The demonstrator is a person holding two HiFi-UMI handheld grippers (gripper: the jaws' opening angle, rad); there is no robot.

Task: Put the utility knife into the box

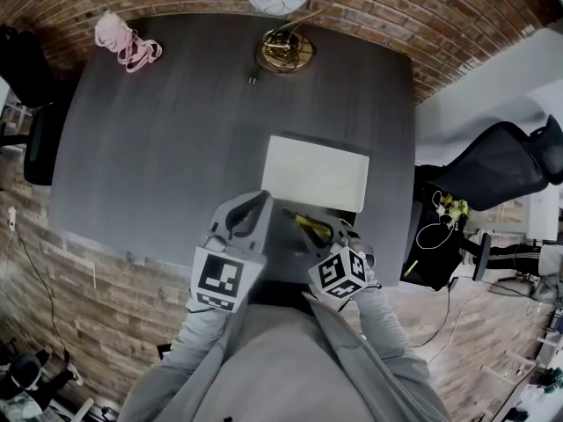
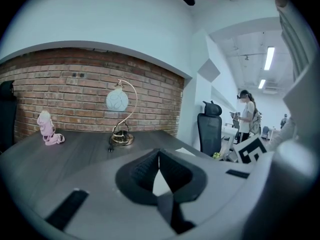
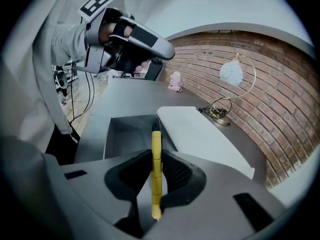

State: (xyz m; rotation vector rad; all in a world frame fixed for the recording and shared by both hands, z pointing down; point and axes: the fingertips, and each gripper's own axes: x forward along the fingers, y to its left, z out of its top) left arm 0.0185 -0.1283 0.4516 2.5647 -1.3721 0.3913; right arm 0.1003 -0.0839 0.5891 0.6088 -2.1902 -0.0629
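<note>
A yellow utility knife (image 3: 156, 171) stands edge-on between the jaws of my right gripper (image 3: 157, 160), which is shut on it. Its tip reaches over the open grey box (image 3: 125, 130), whose white lid (image 3: 202, 136) lies back to the right. In the head view the right gripper (image 1: 327, 228) holds the knife (image 1: 309, 225) just above the near side of the box (image 1: 283, 215), with the lid (image 1: 317, 172) beyond. My left gripper (image 1: 260, 200) hovers at the box's left side. Its jaws (image 2: 159, 155) are shut on nothing.
A gold-based lamp with a white globe (image 1: 283, 25) and a pink toy (image 1: 124, 42) stand at the table's far edge by the brick wall. A black office chair (image 1: 503, 161) stands off the table's right side. A person (image 2: 246, 117) stands far off past another chair (image 2: 211, 130).
</note>
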